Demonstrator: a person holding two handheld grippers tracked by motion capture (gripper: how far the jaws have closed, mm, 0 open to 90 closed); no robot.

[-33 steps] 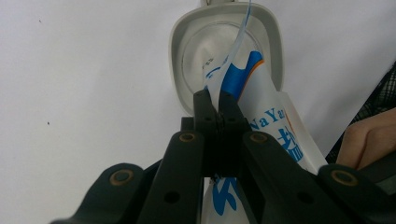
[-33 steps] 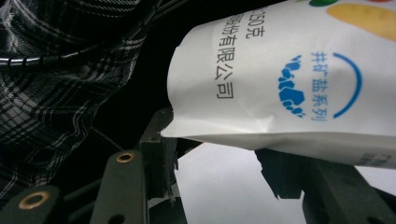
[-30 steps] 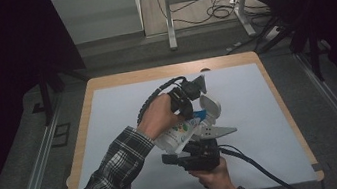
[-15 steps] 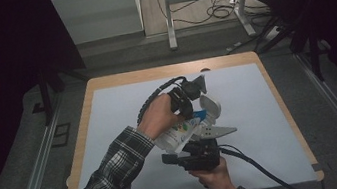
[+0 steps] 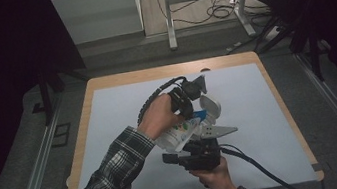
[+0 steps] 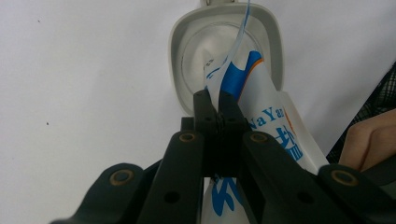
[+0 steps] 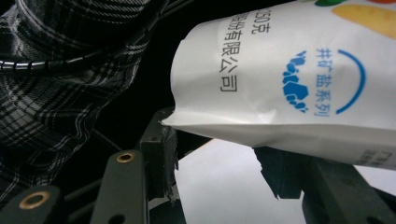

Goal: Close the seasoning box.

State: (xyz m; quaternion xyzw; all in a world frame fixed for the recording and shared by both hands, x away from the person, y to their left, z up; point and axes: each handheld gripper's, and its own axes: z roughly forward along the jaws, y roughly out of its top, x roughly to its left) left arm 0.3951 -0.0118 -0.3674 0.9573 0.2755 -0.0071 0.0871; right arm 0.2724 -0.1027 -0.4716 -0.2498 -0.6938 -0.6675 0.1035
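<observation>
White printed salt bag [image 5: 180, 135] sits mid-table, tilted, mouth aimed into the grey lidded container [image 5: 210, 109] just right of it. Left gripper [image 5: 189, 102] pinches the bag's top edge, jaws pressed together. Right gripper [image 5: 199, 143], nearer, clamps the bag's bottom end between half-spread jaws.

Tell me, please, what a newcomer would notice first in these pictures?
A white bag with blue print is held over the middle of the table, tilted toward a white lidded container. The left gripper pinches the bag's top, shut on it. The right gripper holds the bag's lower end.
</observation>
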